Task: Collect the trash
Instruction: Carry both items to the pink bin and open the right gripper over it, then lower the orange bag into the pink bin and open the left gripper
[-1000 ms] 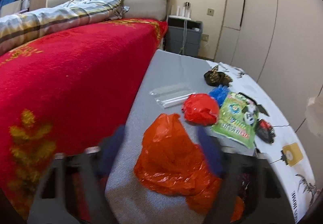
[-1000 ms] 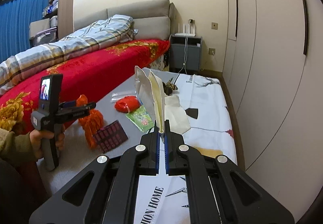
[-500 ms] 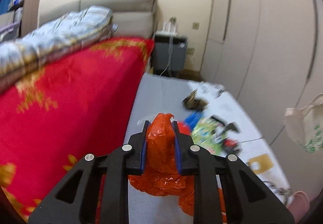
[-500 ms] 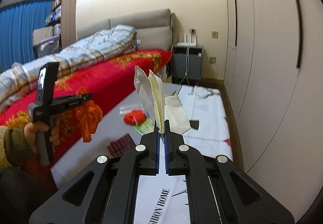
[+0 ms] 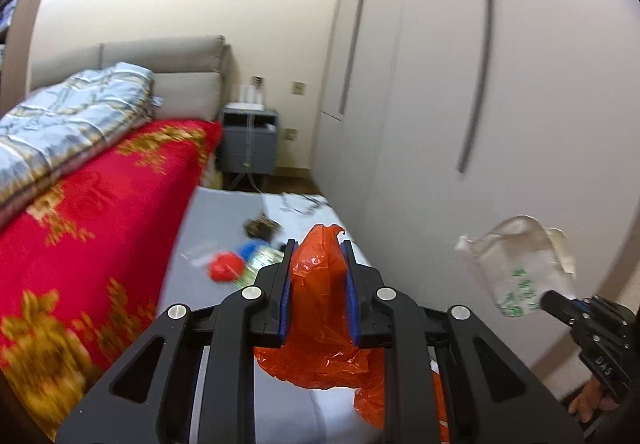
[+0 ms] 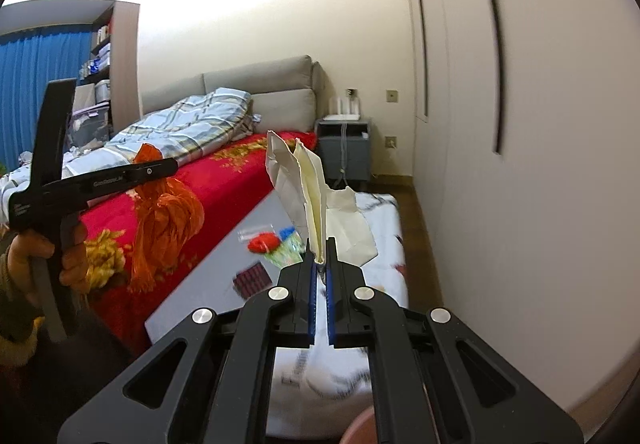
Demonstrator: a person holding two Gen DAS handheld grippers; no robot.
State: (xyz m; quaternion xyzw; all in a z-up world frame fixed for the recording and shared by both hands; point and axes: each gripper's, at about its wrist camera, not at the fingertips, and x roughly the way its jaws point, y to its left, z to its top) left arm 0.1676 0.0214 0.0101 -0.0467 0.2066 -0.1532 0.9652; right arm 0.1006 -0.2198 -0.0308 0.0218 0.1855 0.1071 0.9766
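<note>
My left gripper (image 5: 317,248) is shut on a crumpled orange plastic bag (image 5: 320,308) and holds it in the air above the grey mat (image 5: 216,212); in the right wrist view the bag (image 6: 164,220) hangs from it at the left. My right gripper (image 6: 319,244) is shut on the edge of a white bag (image 6: 304,180), held upright; in the left wrist view this white bag (image 5: 520,264) shows at the right. On the mat lie a red crumpled bag (image 5: 225,271), a blue scrap (image 5: 250,247), a green wrapper (image 5: 260,264) and a dark wrapper (image 5: 260,227).
A bed with a red cover (image 5: 88,220) runs along the left. White wardrobe doors (image 5: 460,84) stand at the right. A grey nightstand (image 5: 249,140) is at the back. A dark red packet (image 6: 252,278) lies on the mat near its front. A white printed cloth (image 6: 384,220) covers the right side.
My left gripper closed on the orange bag, lifted it off the mat and swung up and to the right. My right gripper kept hold of the white bag and rose a little.
</note>
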